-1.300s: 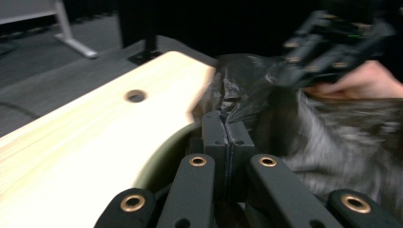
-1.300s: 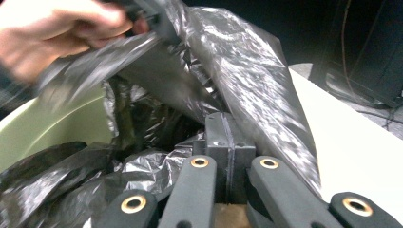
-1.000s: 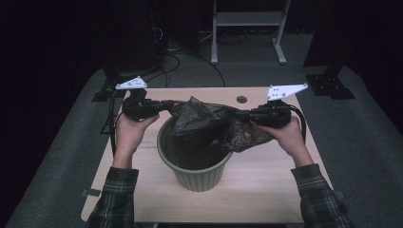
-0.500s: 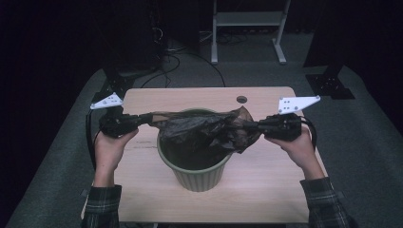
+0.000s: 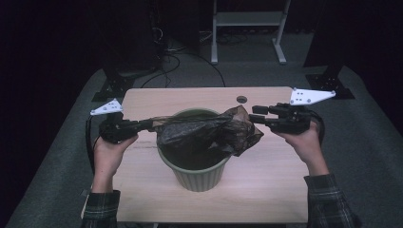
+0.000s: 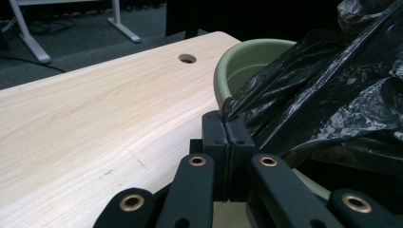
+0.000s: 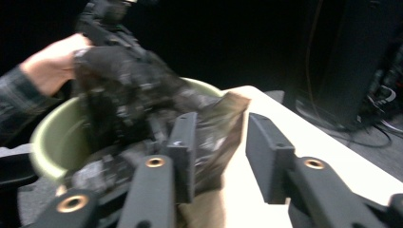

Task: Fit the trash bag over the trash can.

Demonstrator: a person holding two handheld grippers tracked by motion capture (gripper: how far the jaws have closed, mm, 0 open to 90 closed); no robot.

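High view: round green ribbed plastic bin [image 5: 197, 164] stands mid-way across the pale wooden table [image 5: 152, 97], toward its near edge. Crumpled black plastic bag [image 5: 204, 135] lies over the bin's mouth, stretched toward the bin's left, with a loose flap hanging over the rim on the bin's right. Left gripper [image 5: 147, 125] sits just left of the bin rim, jaws clamped tight on the bag's edge; left gripper view confirms it, both pads pressed together with film [image 6: 332, 85] pinched between them, bin rim [image 6: 247, 57] right beside. Right gripper [image 5: 256, 114] is just right of the bin, level with the rim, jaws partly apart and just been opening. Right gripper view is motion-blurred: bag flap [image 7: 214, 137] sits at the near jaw and in the gap, pads not pressing on it, so no grip there. Cable hole [image 5: 241, 99] in the table lies behind the bin.
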